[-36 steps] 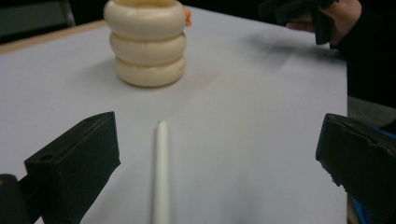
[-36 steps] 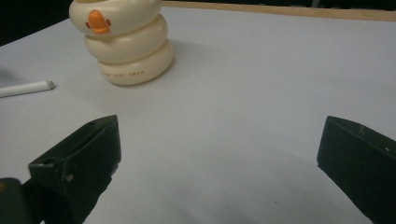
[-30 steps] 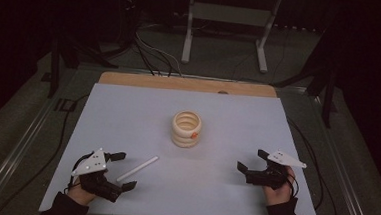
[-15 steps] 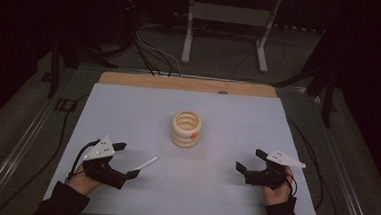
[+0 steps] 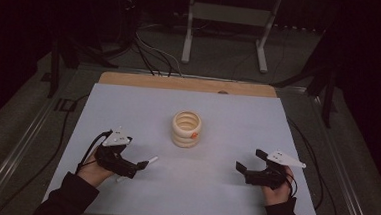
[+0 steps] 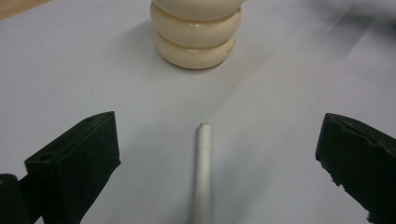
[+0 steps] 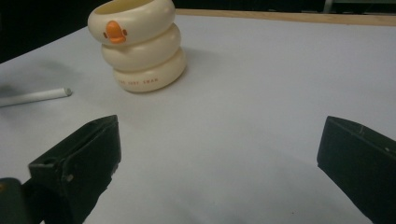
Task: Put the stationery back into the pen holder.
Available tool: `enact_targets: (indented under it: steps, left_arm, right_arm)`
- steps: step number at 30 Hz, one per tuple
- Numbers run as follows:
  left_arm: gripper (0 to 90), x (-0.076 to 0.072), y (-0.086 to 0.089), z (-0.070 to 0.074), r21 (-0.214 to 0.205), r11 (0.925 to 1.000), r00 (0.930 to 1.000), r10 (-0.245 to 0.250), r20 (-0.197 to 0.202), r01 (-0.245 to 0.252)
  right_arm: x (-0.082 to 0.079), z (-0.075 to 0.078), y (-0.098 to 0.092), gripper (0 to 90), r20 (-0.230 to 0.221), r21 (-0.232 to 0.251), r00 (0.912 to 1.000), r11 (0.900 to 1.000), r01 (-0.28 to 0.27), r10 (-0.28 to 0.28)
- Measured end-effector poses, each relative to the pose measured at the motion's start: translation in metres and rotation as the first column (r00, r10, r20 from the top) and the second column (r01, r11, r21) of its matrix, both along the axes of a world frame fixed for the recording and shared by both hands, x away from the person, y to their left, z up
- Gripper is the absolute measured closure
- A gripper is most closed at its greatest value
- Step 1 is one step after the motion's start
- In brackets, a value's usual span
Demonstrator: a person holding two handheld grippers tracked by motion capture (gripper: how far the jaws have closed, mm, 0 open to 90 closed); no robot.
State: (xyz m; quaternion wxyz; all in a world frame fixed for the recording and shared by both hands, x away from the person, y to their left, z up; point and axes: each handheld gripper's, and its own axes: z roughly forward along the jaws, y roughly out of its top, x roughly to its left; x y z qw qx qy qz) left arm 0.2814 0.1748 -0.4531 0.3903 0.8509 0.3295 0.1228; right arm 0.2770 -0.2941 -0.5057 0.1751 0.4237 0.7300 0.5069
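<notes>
Straddling the white stick [image 6: 202,175] now, left claw [image 5: 133,167] wide open, empty, moved forward; right claw [image 5: 248,169] open, unmoved.

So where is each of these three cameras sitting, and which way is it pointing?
High view: above the person's side, looking forward and down on the pale grey table; both forearms and hand-held grippers show.
Left gripper view: rides the left hand-held gripper, looking along its open black jaws at the thin white stick.
Right gripper view: rides the right hand-held gripper, looking between its open jaws across the table.
Shared: all three show the cream ringed duck-face cup and the stick.
</notes>
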Motion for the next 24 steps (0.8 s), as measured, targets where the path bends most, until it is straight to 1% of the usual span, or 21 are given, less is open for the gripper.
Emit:
enact_targets:
  steps: [1, 3, 6, 7, 8, 9, 10, 11, 12, 13, 15, 16, 17, 19, 21, 22, 24]
  left_arm:
    - [0.2, 0.002, -0.002, 0.0, 0.005, 1.0, 1.0, 0.005, -0.009, -0.005]
    - [0.3, 0.005, -0.006, -0.002, 0.014, 0.9996, 0.9988, 0.026, -0.041, -0.026]
    - [0.3, 0.008, -0.01, -0.006, 0.029, 0.9988, 0.9966, 0.042, -0.071, -0.04]
    - [0.2, 0.009, -0.011, -0.007, 0.039, 0.9981, 0.9941, 0.05, -0.096, -0.046]
    - [0.3, 0.01, -0.012, -0.008, 0.038, 0.9979, 0.9918, 0.056, -0.115, -0.052]
    - [0.3, 0.01, -0.012, -0.009, 0.045, 0.9976, 0.9906, 0.058, -0.123, -0.053]
    - [0.3, 0.011, -0.013, -0.009, 0.055, 0.9968, 0.9879, 0.065, -0.141, -0.057]
    - [0.3, 0.011, -0.014, -0.01, 0.077, 0.9951, 0.9858, 0.072, -0.152, -0.061]
    - [0.3, 0.012, -0.015, -0.011, 0.09, 0.994, 0.9832, 0.077, -0.166, -0.062]
    - [0.3, 0.012, -0.016, -0.012, 0.103, 0.9935, 0.9815, 0.067, -0.179, -0.049]
    - [0.3, 0.013, -0.016, -0.014, 0.12, 0.992, 0.976, 0.062, -0.209, -0.037]
    - [0.3, 0.013, -0.017, -0.015, 0.14, 0.9899, 0.9725, 0.055, -0.226, -0.024]
    - [0.3, 0.014, -0.017, -0.016, 0.151, 0.9883, 0.9694, 0.057, -0.239, -0.021]
    - [0.3, 0.016, -0.018, -0.019, 0.161, 0.9869, 0.9623, 0.051, -0.267, -0.008]
    - [1.6, 0.017, -0.018, -0.02, 0.178, 0.9841, 0.9595, 0.05, -0.277, 0.0]
    - [2.5, 0.018, -0.019, -0.021, 0.18, 0.9836, 0.957, 0.048, -0.286, 0.004]
    - [3.0, 0.02, -0.021, -0.022, 0.197, 0.9803, 0.9531, 0.043, -0.299, 0.017]
  right_arm:
    - [0.0, 0.0, 0.0, 0.0, 0.001, 0.001, 1.0, 1.0, -0.001, 0.001]
    - [0.0, 0.0, 0.0, 0.0, 0.001, 0.001, 1.0, 1.0, -0.002, 0.002]
    - [0.0, 0.0, 0.0, 0.0, -0.002, 0.0, 1.0, 1.0, -0.003, 0.003]
    - [0.0, 0.0, 0.0, 0.0, -0.003, -0.003, 1.0, 1.0, -0.003, 0.002]
    - [0.0, 0.0, 0.0, 0.0, -0.005, -0.002, 1.0, 1.0, -0.003, 0.003]
    - [0.0, 0.0, 0.0, 0.0, -0.006, -0.002, 1.0, 1.0, -0.004, 0.004]
    - [0.0, 0.0, 0.0, 0.0, -0.005, -0.003, 1.0, 1.0, -0.003, 0.003]
    - [0.0, 0.0, 0.0, 0.0, -0.004, -0.003, 1.0, 1.0, -0.004, 0.004]
    - [0.0, 0.0, 0.0, 0.0, -0.004, -0.002, 1.0, 1.0, -0.005, 0.005]
    - [0.0, 0.0, 0.0, 0.0, -0.004, -0.002, 1.0, 1.0, -0.005, 0.005]
    - [0.0, 0.0, 0.0, 0.0, -0.004, -0.003, 1.0, 1.0, -0.006, 0.006]
    - [0.0, 0.0, 0.0, 0.0, -0.005, -0.003, 1.0, 1.0, -0.006, 0.006]
    - [0.0, 0.0, 0.0, 0.0, -0.005, -0.004, 1.0, 1.0, -0.007, 0.007]
    - [0.0, 0.0, 0.0, 0.0, -0.007, -0.005, 0.9999, 1.0, -0.008, 0.008]
    - [0.0, 0.0, 0.0, 0.0, -0.007, -0.006, 0.9999, 0.9999, -0.008, 0.008]
    - [0.0, 0.0, 0.001, 0.0, -0.007, -0.006, 0.9999, 0.9999, -0.008, 0.008]
    - [0.0, 0.0, 0.0, 0.0, -0.007, -0.005, 0.9999, 0.9999, -0.009, 0.009]
